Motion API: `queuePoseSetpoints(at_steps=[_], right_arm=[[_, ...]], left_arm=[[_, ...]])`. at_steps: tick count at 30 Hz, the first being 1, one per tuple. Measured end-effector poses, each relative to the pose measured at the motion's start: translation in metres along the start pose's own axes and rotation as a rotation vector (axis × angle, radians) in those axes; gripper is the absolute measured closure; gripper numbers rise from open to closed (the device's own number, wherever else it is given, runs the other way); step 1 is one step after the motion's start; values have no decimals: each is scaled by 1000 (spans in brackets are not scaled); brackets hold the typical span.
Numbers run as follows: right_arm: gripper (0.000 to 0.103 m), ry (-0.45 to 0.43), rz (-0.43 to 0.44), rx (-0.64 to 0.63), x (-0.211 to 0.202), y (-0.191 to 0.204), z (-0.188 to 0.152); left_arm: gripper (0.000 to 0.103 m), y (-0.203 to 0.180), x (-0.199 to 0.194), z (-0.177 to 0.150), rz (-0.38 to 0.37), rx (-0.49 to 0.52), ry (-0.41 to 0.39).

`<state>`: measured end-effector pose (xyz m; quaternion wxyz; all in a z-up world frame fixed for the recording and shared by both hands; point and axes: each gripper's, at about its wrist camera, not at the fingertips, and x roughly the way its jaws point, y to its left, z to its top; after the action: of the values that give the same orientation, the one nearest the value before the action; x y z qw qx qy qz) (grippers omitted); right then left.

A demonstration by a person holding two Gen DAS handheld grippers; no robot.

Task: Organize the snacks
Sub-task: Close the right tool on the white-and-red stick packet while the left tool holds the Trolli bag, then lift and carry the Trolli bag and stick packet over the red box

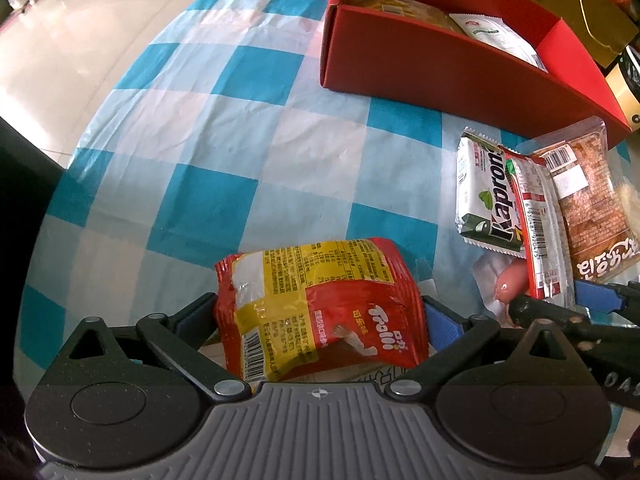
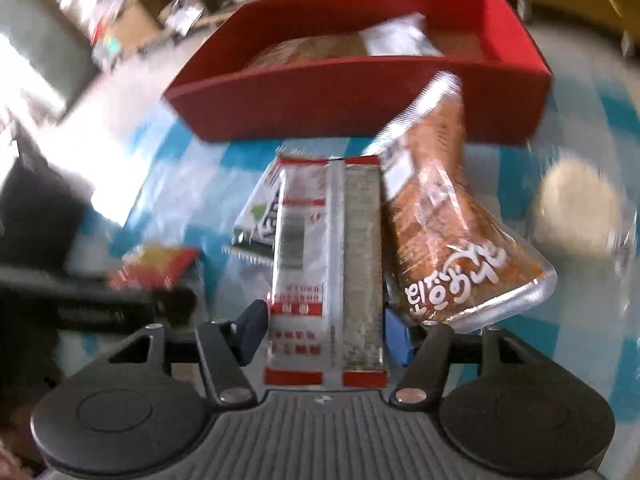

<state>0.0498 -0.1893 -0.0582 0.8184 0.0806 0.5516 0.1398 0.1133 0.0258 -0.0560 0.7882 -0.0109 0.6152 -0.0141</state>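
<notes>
Each gripper is showing a ribbed grey body flanked by round black discs. Black linkage arms with silver screws are carrying blue pads [image 1: 444, 322].

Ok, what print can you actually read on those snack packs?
"Trolli": red and yellow bag in the left hand-held gripper.
"Kapron", rest hidden: green and white pack.
White Korean-style lettering, not legible to me: clear pastry pack.
Barcode digits and Chinese small print on the red and white pack: too small or blurred.
</notes>
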Motion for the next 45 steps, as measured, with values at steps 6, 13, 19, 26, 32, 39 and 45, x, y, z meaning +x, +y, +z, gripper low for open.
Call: queuePoseSetpoints(at_steps=[6, 13, 19, 26, 32, 39, 45], right_arm=[[4, -14, 83, 34, 9, 5, -3], [0, -25, 125, 51, 8, -3, -3], [48, -33, 3, 28, -1, 1, -1], [52, -39, -27, -29, -15, 8, -11], [52, -81, 0, -13, -40, 7, -24], [53, -131, 46, -4, -66, 11, -33], [53, -115, 45, -24, -66, 14, -43]], left_arm=[[0, 0, 2, 1, -5, -2, 4], [0, 3, 2, 0, -3, 3, -4], [1, 3, 1, 1, -9, -4, -3], [10, 2, -5, -1, -22, -9, -6], [11, 5, -15, -7, -26, -7, -23], [11, 7, -30, -8, -58, -23, -53], [11, -3, -38, -10, -77, 1, -66]])
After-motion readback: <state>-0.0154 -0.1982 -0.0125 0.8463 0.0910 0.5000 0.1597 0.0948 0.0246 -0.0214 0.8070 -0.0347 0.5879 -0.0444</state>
